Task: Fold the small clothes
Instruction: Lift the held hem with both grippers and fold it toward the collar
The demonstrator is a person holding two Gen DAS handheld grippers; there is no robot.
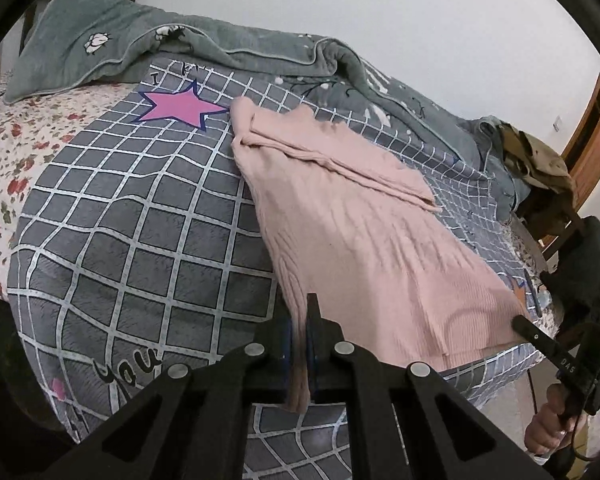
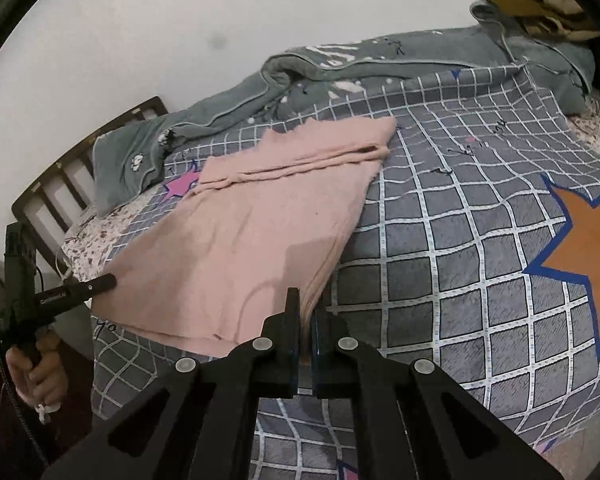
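A pink knit garment (image 1: 364, 232) lies spread on the grey checked bedspread (image 1: 140, 220), its sleeves folded across its far end. My left gripper (image 1: 305, 320) is shut on the garment's near left hem corner. My right gripper (image 2: 307, 312) is shut on the garment's (image 2: 252, 240) near right hem corner. Both hold the hem a little above the bed. The right gripper also shows in the left wrist view (image 1: 518, 322) at the garment's right corner, and the left gripper shows in the right wrist view (image 2: 110, 280) at its left corner.
A grey-green quilt (image 1: 260, 52) is bunched along the far side by the wall. A pillow (image 1: 76, 44) lies at the headboard (image 2: 60, 184). Khaki clothes (image 1: 540, 160) are piled at the far right. An orange star print (image 2: 588, 236) marks the bedspread (image 2: 460, 240).
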